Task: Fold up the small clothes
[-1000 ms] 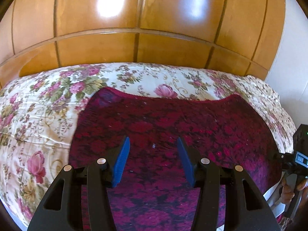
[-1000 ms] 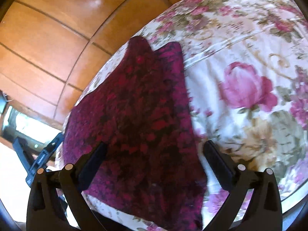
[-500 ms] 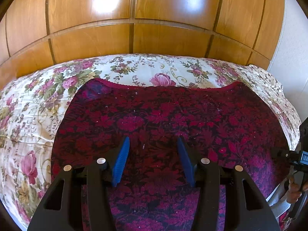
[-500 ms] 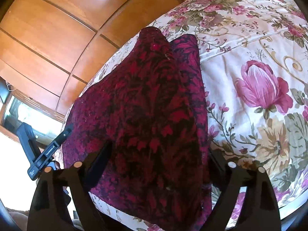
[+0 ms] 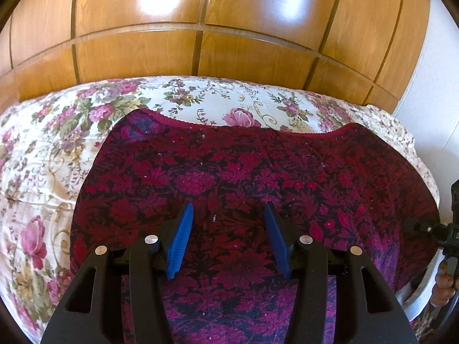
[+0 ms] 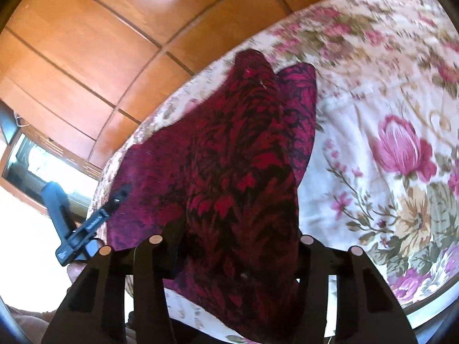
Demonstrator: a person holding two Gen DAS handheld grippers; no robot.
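Note:
A dark red and black floral garment (image 5: 243, 172) lies spread on a floral bedspread (image 5: 51, 149). My left gripper (image 5: 228, 215) is open with blue pads, low over the garment's near middle, holding nothing. In the right wrist view the same garment (image 6: 238, 157) runs away from the camera, its near edge draped over and between the fingers of my right gripper (image 6: 238, 238). The cloth hides the right fingertips, so the grip cannot be made out. The right gripper also shows at the right edge of the left wrist view (image 5: 447, 229), at the garment's corner.
A wooden panelled headboard (image 5: 215, 34) rises behind the bed. A white wall (image 5: 441, 91) stands to the right. The bed's edge (image 6: 430, 306) runs close below the right gripper. The left gripper appears in the right wrist view (image 6: 89, 223), with a window (image 6: 28, 160) behind it.
The left gripper has moved forward over the garment, staying open. The right gripper has closed in on the garment's near edge, and the cloth now covers its fingers.

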